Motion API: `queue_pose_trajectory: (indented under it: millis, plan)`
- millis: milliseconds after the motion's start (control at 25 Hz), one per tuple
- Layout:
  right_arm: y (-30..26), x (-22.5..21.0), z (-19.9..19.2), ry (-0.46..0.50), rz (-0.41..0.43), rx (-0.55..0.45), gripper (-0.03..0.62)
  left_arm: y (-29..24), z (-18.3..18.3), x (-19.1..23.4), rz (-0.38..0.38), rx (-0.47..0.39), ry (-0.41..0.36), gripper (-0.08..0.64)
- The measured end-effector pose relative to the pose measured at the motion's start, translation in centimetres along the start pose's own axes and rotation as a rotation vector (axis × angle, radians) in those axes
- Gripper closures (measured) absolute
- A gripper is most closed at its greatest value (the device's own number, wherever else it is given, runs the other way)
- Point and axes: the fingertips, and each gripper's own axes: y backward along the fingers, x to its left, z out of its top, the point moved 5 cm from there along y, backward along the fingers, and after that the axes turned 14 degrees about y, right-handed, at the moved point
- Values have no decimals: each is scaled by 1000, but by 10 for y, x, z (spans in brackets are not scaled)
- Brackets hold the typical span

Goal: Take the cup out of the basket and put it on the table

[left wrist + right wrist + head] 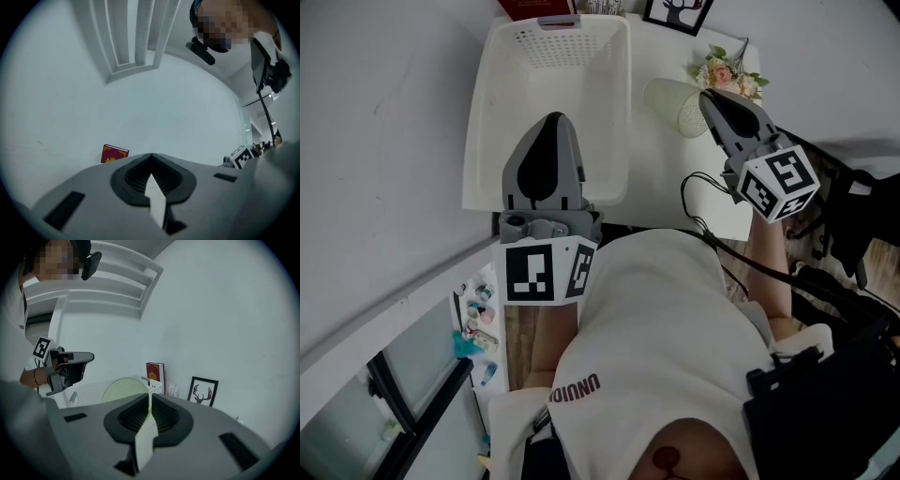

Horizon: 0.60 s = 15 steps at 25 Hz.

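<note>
A pale green cup hangs on its side over the white table, just right of the white basket. My right gripper is shut on its rim; in the right gripper view the cup sticks out to the left of the closed jaws. My left gripper hovers over the near half of the basket, jaws together and holding nothing. The basket looks empty inside. In the left gripper view the closed gripper faces a bare wall.
A bunch of flowers stands close behind the cup. A framed deer picture and a red book lean on the back wall. The table's right edge lies under my right hand, with a black cable hanging there.
</note>
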Motion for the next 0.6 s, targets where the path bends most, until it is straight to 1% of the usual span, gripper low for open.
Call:
queue_pose_trajectory:
  millis: [360,600]
  plan:
    - [-4,3,-14,-8,14,45,557,2,0,0,7,-2,0,548]
    - [-8,3,-25,-6,9,103,557,3,0,1,15,-3,-6,548]
